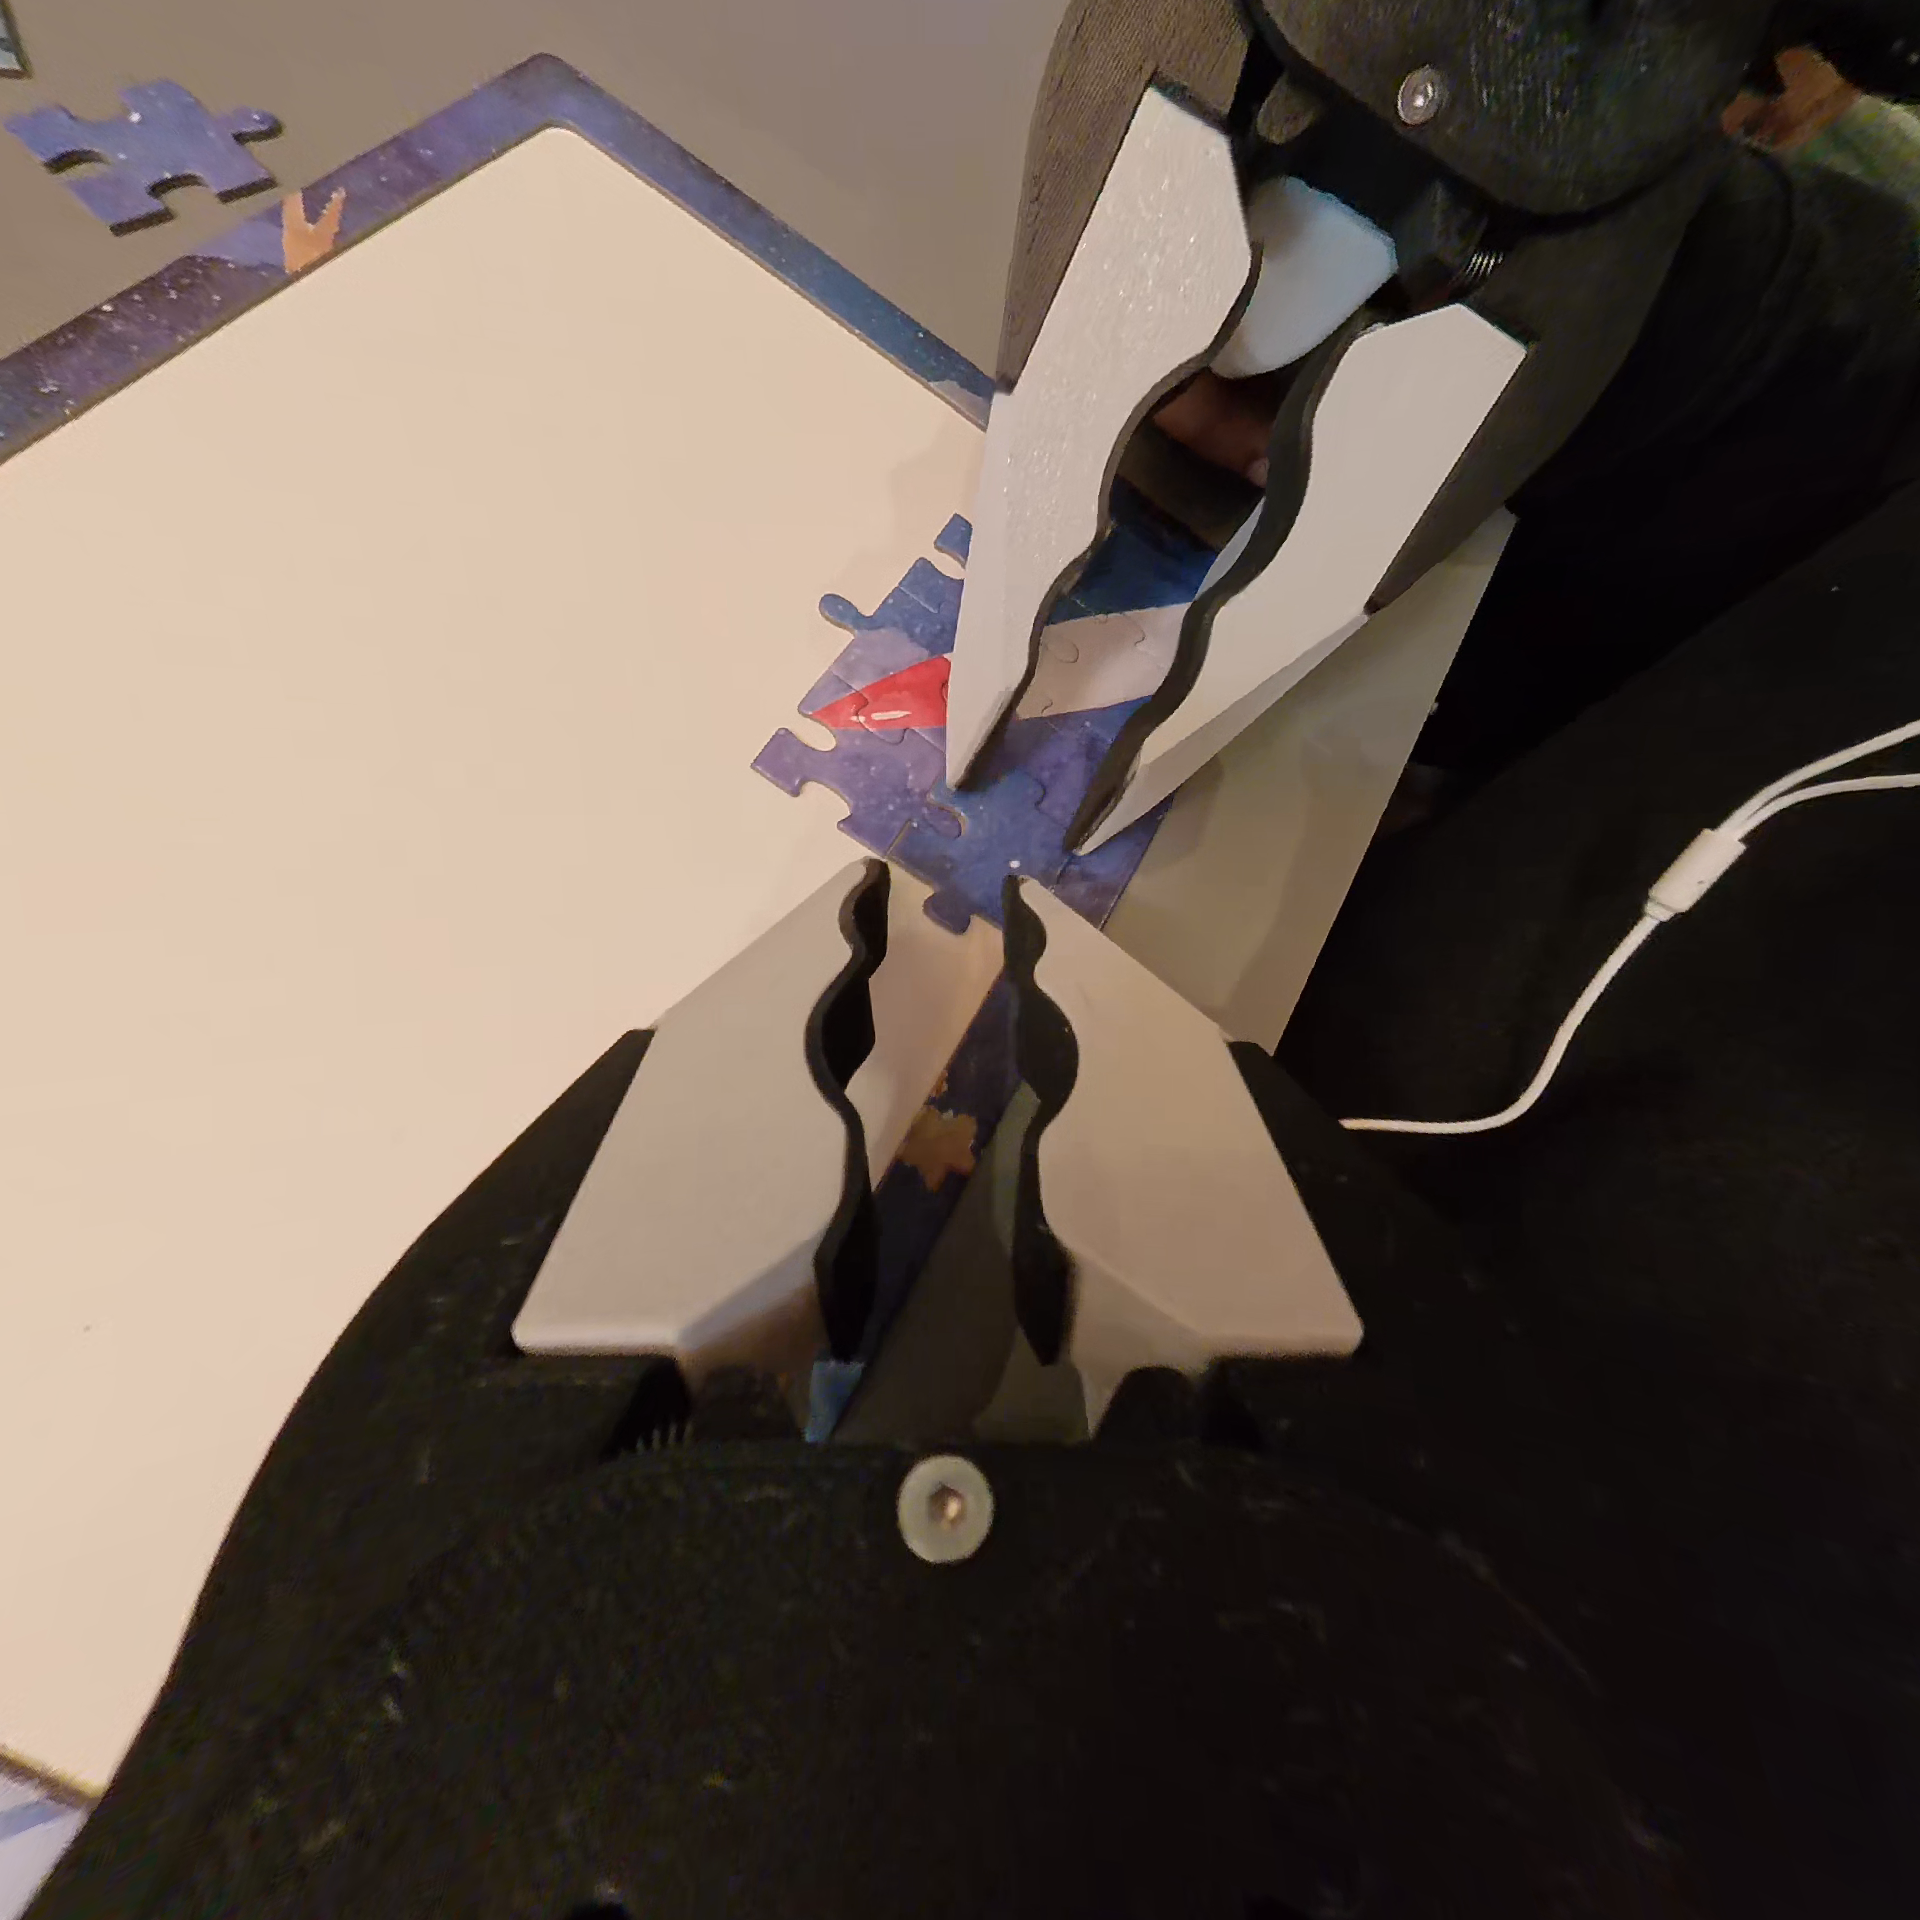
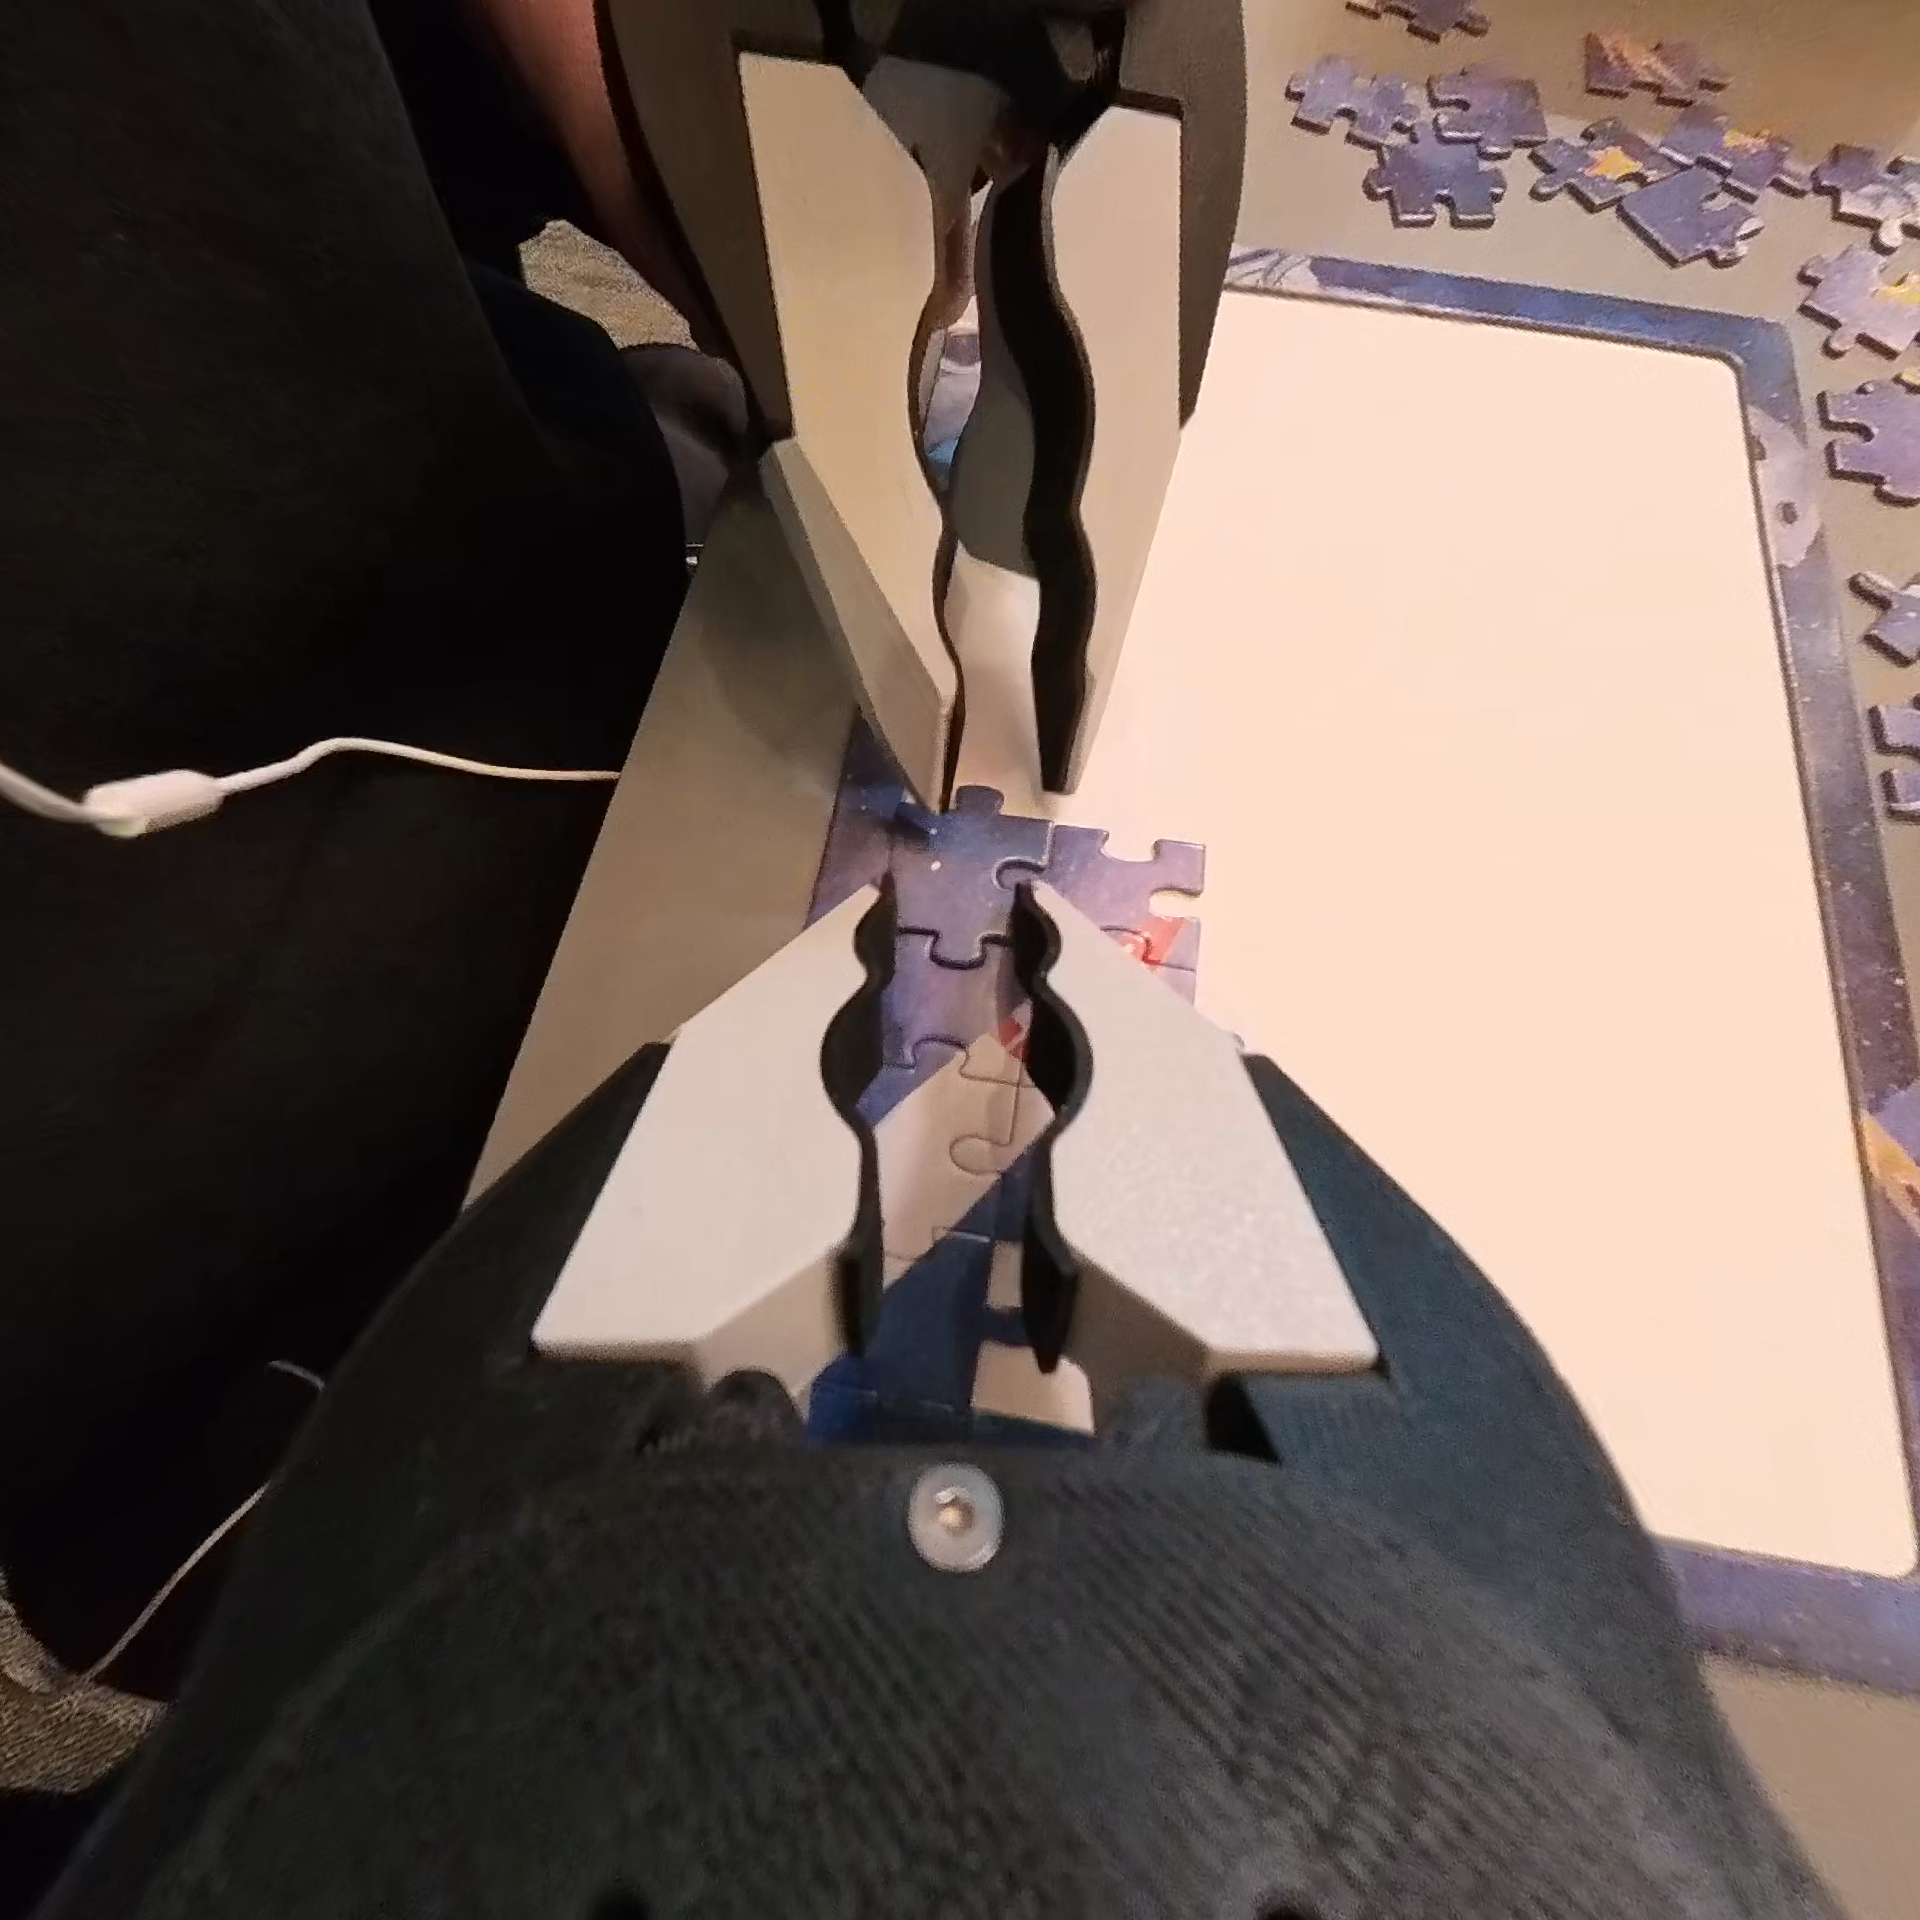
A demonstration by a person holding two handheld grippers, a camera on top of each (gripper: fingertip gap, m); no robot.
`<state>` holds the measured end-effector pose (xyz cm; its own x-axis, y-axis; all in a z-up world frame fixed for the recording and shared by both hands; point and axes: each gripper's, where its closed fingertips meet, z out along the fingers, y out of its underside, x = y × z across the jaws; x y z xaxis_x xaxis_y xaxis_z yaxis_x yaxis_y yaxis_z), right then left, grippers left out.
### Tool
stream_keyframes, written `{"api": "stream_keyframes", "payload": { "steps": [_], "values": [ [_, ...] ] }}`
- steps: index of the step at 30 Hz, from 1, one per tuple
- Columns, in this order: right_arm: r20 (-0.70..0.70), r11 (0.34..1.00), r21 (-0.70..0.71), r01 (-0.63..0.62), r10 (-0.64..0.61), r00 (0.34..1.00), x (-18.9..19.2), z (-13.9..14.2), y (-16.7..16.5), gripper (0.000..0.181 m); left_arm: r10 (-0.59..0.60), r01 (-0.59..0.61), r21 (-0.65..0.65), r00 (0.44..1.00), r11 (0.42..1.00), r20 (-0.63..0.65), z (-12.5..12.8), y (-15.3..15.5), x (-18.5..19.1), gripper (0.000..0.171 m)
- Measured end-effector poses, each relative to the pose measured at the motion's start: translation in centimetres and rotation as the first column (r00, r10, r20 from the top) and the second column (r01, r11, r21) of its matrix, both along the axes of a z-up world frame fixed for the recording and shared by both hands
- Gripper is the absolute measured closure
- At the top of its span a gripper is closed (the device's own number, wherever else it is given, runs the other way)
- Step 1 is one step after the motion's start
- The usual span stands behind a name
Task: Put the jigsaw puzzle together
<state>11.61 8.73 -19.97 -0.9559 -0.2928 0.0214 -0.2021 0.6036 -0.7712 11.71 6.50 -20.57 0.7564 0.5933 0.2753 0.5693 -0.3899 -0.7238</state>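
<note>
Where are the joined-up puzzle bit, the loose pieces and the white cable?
joined puzzle patch (image 1: pixel 883 769), left wrist view, starry blue piece.
loose pieces (image 2: pixel 1683 223), right wrist view, one blue piece.
white cable (image 2: pixel 156 805), right wrist view, its connector.

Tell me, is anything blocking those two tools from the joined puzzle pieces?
Nothing visible: the left tool and right tool both have their tips right at the joined pieces, facing each other.

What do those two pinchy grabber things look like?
Both the left gripper and right gripper have black textured bodies, pale grey wedge fingers with wavy black inner edges, and a silver screw. A thin white cable lies nearby.
</note>
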Motion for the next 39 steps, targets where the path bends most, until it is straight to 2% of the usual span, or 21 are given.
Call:
{"api": "stream_keyframes", "payload": {
  "steps": [2, 5, 9, 14, 18, 23, 28, 31, 34, 39],
  "values": [
    [-0.014, 0.998, -0.056, 0.033, -0.034, 0.999, -0.9, 1.1, -0.4, 0.160, 0.007, -0.007, 0.002, 1.000, 1.000, -0.008, 0.1, -0.2, -0.1, 0.151],
    [-0.018, 0.970, -0.189, 0.151, -0.158, 0.987, -3.6, 3.8, -0.4, 0.162, 0.021, -0.021, 0.016, 1.000, 1.000, -0.018, 0.5, -0.5, -0.2, 0.151],
    [0.014, 0.936, -0.208, 0.284, -0.288, 0.958, -6.6, 4.2, 0.6, 0.164, 0.038, -0.037, 0.045, 0.999, 0.998, -0.019, 1.0, -1.0, -0.5, 0.151],
    [-0.002, 0.956, -0.153, 0.250, -0.253, 0.967, -5.9, 2.8, 0.6, 0.164, 0.036, -0.034, 0.037, 0.999, 0.999, -0.039, 1.1, -1.4, -0.5, 0.152],
    [-0.021, 0.969, -0.110, 0.221, -0.224, 0.974, -5.2, 1.8, 0.4, 0.164, -0.031, 0.030, -0.016, 0.997, 0.999, -0.065, 1.0, -1.4, 0.0, 0.153],
    [-0.004, 0.969, -0.124, 0.213, -0.216, 0.976, -4.9, 2.1, 0.3, 0.164, -0.113, 0.104, -0.114, 0.990, 0.988, -0.081, 0.1, -1.1, 0.0, 0.153],
    [0.023, 0.957, -0.174, 0.232, -0.232, 0.973, -5.2, 3.3, 0.1, 0.164, -0.168, 0.159, -0.129, 0.984, 0.979, -0.058, -0.7, -0.5, 0.3, 0.154],
    [-0.019, 0.902, -0.194, 0.387, -0.398, 0.917, -8.6, 3.8, 1.0, 0.166, -0.167, 0.161, -0.119, 0.985, 0.980, -0.049, -0.8, -0.5, 0.3, 0.156],
    [0.002, 0.841, -0.235, 0.487, -0.500, 0.866, -10.9, 4.7, 2.1, 0.166, -0.174, 0.167, -0.117, 0.983, 0.979, -0.055, -0.8, -0.4, 0.4, 0.158],
    [0.072, 0.793, -0.283, 0.539, -0.543, 0.837, -12.0, 5.8, 2.5, 0.166, -0.206, 0.197, -0.114, 0.976, 0.974, -0.072, -0.7, 0.1, 0.6, 0.157]
  ]
}}
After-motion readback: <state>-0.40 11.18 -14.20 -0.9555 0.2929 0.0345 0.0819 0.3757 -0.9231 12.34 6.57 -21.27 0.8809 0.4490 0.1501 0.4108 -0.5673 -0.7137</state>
